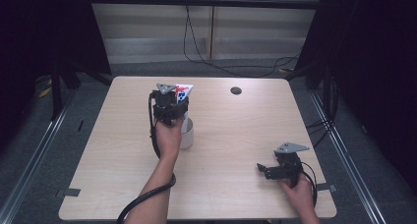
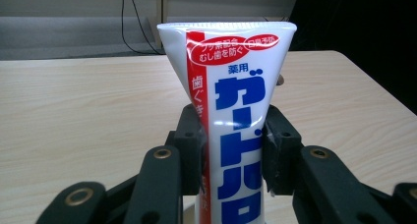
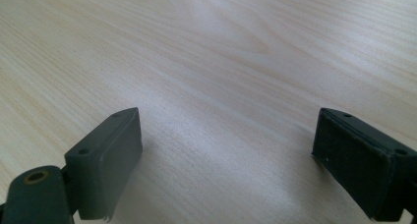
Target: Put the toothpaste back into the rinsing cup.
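1. The left tool pinches a white toothpaste tube at mid-body, its crimped flat end pointing up; the tube stands upright over a white cup left of centre on the table
2. From above, the tube's lower end seems to sit inside the cup, though the hand hides the rim, so I cannot tell whether it rests on the bottom
3. The right tool lies low near the table's front right corner, its jaws spread wide with nothing but bare wood between them
4. To do this step well, keep the tube vertical and centred over the cup, lower it until it bears on the bottom, and only then ease the pads apart, slowly, so the tall tube leans gently against the rim instead of tipping the light cup
5. Pulling the tool straight back afterwards should avoid nudging the tube
6. The label carries large blue Japanese katakana running down the tube, the blue characters 薬用 above them, a red vertical stripe with white writing, and a red-outlined banner of small red Japanese text near the crimp
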